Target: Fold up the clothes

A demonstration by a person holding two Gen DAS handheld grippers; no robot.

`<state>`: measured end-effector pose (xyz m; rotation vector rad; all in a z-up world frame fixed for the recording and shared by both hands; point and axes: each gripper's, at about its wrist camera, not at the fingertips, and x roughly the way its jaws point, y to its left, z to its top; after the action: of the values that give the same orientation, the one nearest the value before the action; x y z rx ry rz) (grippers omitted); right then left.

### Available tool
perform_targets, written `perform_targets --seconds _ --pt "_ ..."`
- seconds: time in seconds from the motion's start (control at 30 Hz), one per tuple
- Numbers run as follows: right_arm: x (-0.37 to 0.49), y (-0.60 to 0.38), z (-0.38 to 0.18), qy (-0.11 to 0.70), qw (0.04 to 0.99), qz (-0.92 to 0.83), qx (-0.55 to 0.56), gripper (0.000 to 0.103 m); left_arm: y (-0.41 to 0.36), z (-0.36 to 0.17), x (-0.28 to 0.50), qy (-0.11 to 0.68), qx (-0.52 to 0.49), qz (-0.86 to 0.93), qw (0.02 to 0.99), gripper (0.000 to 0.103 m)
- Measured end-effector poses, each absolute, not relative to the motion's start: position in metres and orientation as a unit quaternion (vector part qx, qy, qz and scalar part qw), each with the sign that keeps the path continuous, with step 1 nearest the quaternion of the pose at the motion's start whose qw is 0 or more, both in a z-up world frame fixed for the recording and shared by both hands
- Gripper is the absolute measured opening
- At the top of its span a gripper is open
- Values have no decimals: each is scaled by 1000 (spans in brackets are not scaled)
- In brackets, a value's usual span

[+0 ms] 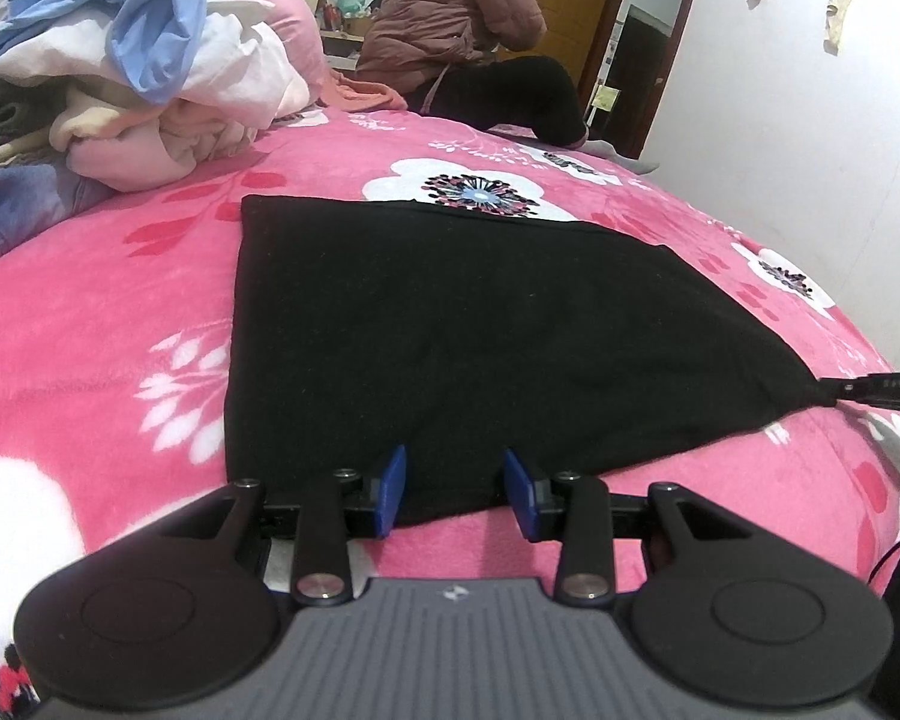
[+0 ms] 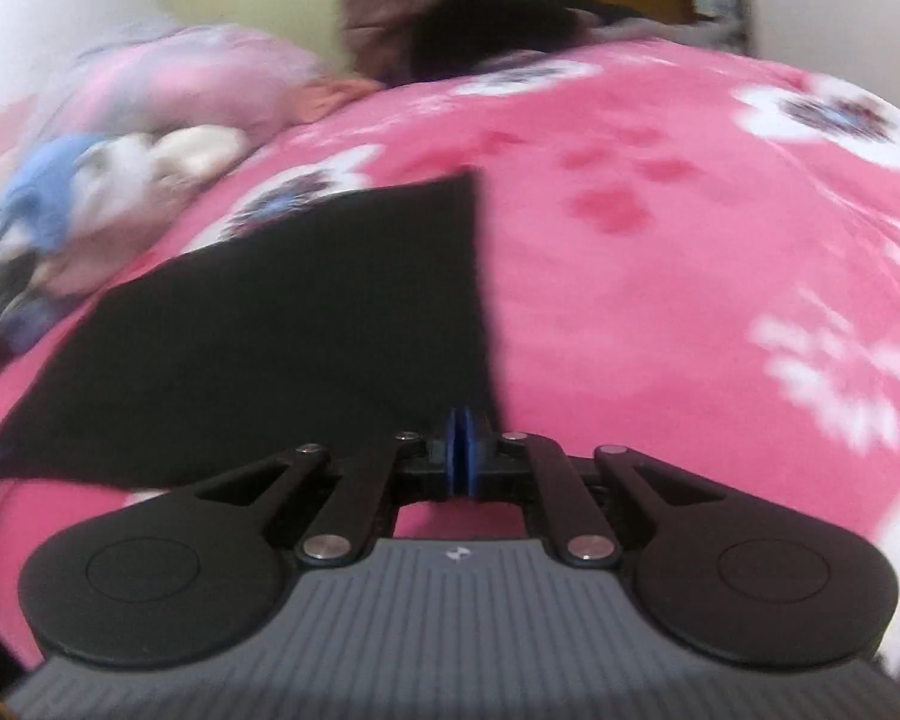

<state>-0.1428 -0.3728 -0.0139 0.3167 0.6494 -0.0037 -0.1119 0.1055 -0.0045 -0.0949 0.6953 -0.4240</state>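
Observation:
A black cloth (image 1: 450,330) lies flat on a pink flowered blanket (image 1: 108,300). My left gripper (image 1: 455,462) stands open over the cloth's near edge, its blue pads (image 1: 393,480) apart and the fabric lying flat between them. At the right edge of the left wrist view, my right gripper (image 1: 870,390) pinches the cloth's near right corner, which is drawn out to a point. In the blurred right wrist view that gripper (image 2: 463,426) is shut, its blue pads pressed together on the corner of the black cloth (image 2: 300,330).
A heap of unfolded clothes (image 1: 150,78), blue, white and cream, lies at the back left beside a pink pillow (image 1: 270,6). A person in a brown padded jacket (image 1: 462,18) sits on the bed's far edge. A white wall (image 1: 780,120) stands to the right.

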Motion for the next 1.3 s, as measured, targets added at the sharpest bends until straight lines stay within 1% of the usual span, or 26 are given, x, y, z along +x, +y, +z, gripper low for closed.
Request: perform_targets --seconds 0.03,0.07,0.17,0.27,0.37,0.43,0.5,0.63,0.7,0.73,0.77,0.83,0.97,1.03,1.17,1.2,1.23,1.3 --pt "-148 -379 -12 314 934 -23 167 0 106 -5 -112 337 -47 -207 917 38" --pt "-153 -386 -9 310 933 -44 178 6 106 -5 -112 337 -48 -208 917 38" --pt "-165 -369 4 291 943 -46 157 6 108 -5 -112 337 -53 -211 916 38" --pt "-157 -323 9 282 949 23 141 5 109 -5 -112 337 -56 -211 916 38" --pt "-140 -276 -3 292 941 97 137 5 109 -5 -112 336 -57 -213 916 38" --pt "-137 -259 -11 299 940 105 126 4 111 -6 -111 335 -61 -216 915 38" --pt "-145 -268 -14 291 944 88 126 0 113 -6 -111 334 -64 -219 914 38" --pt "-180 -327 -16 282 944 -6 173 0 116 -6 -111 334 -65 -224 913 38" --pt "-196 -357 -16 280 937 -49 201 0 113 -1 -114 331 -50 -216 917 39" --pt "-202 -363 -13 274 937 -55 210 4 112 2 -116 330 -40 -210 920 41" --pt "-208 -367 -10 268 937 -60 218 6 110 5 -119 325 -32 -204 923 45" --pt "-210 -365 2 256 943 -51 206 6 107 13 -125 311 -20 -193 930 46" --pt "-180 -338 13 245 954 10 174 5 89 27 -130 290 -22 -213 933 47" --pt "-154 -321 10 255 955 41 148 5 70 28 -126 287 -14 -238 928 47" --pt "-118 -306 0 280 948 65 136 5 22 16 -115 294 38 -278 914 47" --pt "-116 -314 -3 284 947 50 139 5 13 10 -113 298 49 -284 910 47" --pt "-115 -323 -6 287 947 32 142 3 8 5 -111 306 54 -288 906 47" --pt "-127 -348 -10 287 942 6 175 1 5 -5 -112 311 57 -292 903 47"
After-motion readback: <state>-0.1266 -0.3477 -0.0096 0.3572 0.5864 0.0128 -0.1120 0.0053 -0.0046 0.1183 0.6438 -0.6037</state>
